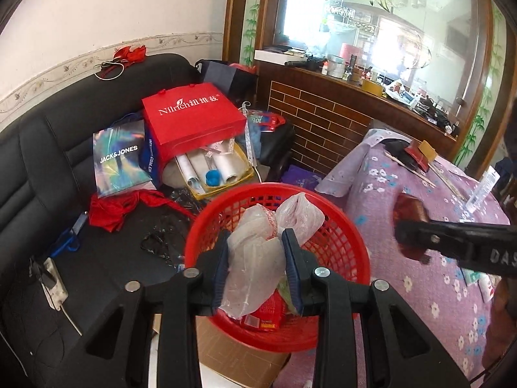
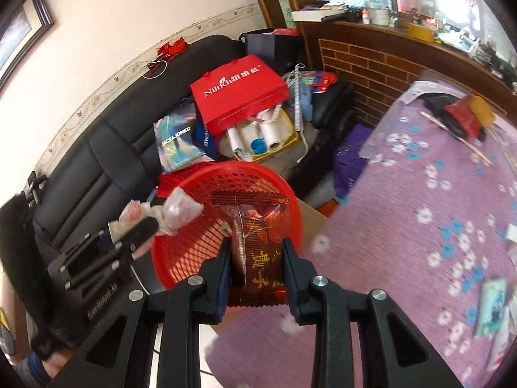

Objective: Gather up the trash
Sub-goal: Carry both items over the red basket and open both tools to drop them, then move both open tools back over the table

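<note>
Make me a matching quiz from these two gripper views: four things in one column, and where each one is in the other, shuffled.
Things:
1. crumpled plastic bag
2. red snack wrapper
3. red Nilrich bag
4. red basket

Places:
A. on the black sofa
B. between the right gripper fingers
C. between sofa and purple cloth
D. between the left gripper fingers

Pairs: 1-D, 2-B, 3-A, 4-C

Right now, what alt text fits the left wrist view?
The left gripper holds a crumpled clear plastic bag over a red mesh basket with trash inside. A cluttered black sofa lies behind, a purple floral tablecloth at right.
</note>
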